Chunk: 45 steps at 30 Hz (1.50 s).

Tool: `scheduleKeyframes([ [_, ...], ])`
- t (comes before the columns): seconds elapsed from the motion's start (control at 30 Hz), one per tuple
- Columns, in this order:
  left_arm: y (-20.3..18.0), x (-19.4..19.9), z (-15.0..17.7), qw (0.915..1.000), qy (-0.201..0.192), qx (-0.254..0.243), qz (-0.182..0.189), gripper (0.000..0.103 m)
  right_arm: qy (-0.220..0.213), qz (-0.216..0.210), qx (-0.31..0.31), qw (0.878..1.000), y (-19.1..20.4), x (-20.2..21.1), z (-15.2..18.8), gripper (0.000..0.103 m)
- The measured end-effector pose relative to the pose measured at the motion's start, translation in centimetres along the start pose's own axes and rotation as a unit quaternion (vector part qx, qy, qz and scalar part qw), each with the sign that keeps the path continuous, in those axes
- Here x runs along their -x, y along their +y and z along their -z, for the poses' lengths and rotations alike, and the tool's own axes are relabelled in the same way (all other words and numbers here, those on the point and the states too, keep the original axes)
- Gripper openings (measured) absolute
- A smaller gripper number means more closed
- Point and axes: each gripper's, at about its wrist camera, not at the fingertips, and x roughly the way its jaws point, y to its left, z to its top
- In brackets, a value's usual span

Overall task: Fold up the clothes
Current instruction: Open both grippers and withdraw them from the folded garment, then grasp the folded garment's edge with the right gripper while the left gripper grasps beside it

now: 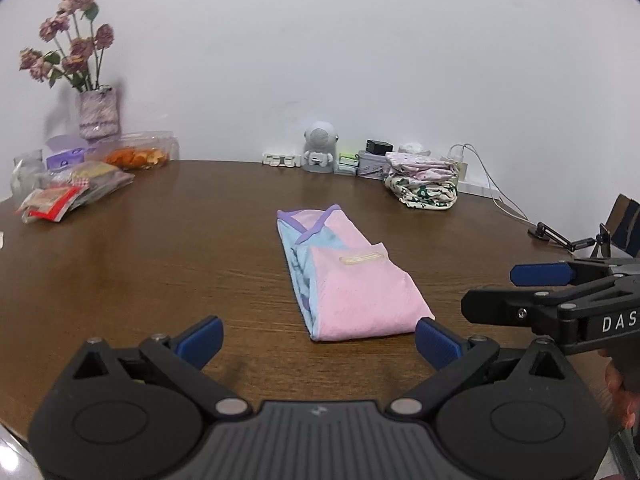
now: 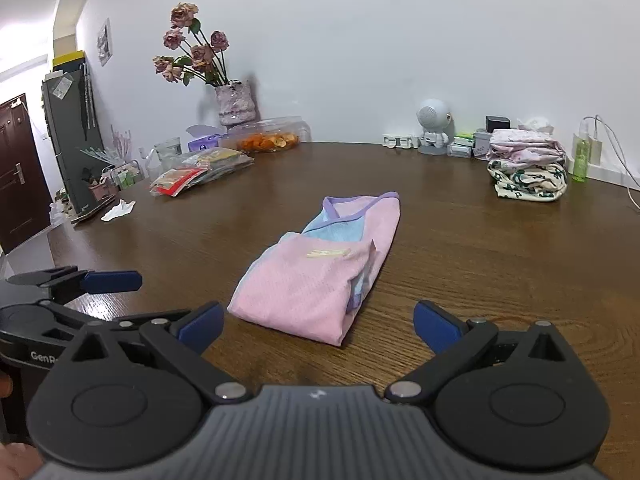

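Pink shirt [image 1: 352, 280] lies folded mid-table, well short of the clothes stack [image 1: 424, 184]. Left gripper [image 1: 318, 338] and right gripper [image 2: 318, 322] spread wide, empty. Pinch both near corners evenly, lift flat, avoid unfolding.

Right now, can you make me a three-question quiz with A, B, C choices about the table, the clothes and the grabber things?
1. Where is the stack of folded clothes?
A. At the far edge of the table, by the wall
B. On the floor
C. Under the pink shirt

2. What colour is the trim at the neck of the pink shirt?
A. Red
B. Purple
C. Black

3. What is the left tool doing?
A. Squeezing the shirt
B. Holding a flower
C. Open, holding nothing

Answers:
1 A, it sits far back near the wall.
2 B, a purple band edges the neck.
3 C, its blue fingers stand wide apart, with nothing between them; the right tool is open too.
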Motion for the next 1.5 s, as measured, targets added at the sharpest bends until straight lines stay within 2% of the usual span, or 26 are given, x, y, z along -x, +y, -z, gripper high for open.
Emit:
scheduleKeyframes([
  [0.47,1.3,1.3,0.5,0.9997,-0.009,0.022,-0.01,0.103,-0.001,-0.005,0.012,1.0,1.2,0.0,-0.3,0.103],
  [0.57,1.8,1.2,0.5,0.9995,-0.006,0.029,-0.012,0.103,-0.017,-0.005,0.021,1.0,1.6,0.2,-0.1,0.103],
  [0.7,2.1,0.9,0.5,0.9993,-0.004,0.034,-0.012,0.103,-0.03,0.031,0.044,0.998,2.2,0.1,0.0,0.103],
  [0.83,2.3,0.4,0.4,0.9992,0.003,0.038,-0.009,0.103,-0.006,0.023,0.06,0.998,2.1,-0.5,-0.4,0.103],
  [1.2,2.8,-1.4,-0.5,0.9993,0.014,0.036,-0.003,0.103,0.023,0.002,0.107,0.994,1.4,-2.3,-1.3,0.103],
  [1.37,3.3,-1.8,-1.4,0.9997,0.014,0.017,0.004,0.103,0.024,-0.025,0.17,0.985,1.0,-2.8,-2.3,0.103],
  [1.5,3.3,-2.5,-2.5,0.9991,0.022,-0.034,0.016,0.103,0.034,-0.046,0.251,0.966,1.3,-3.5,-2.2,0.102],
])
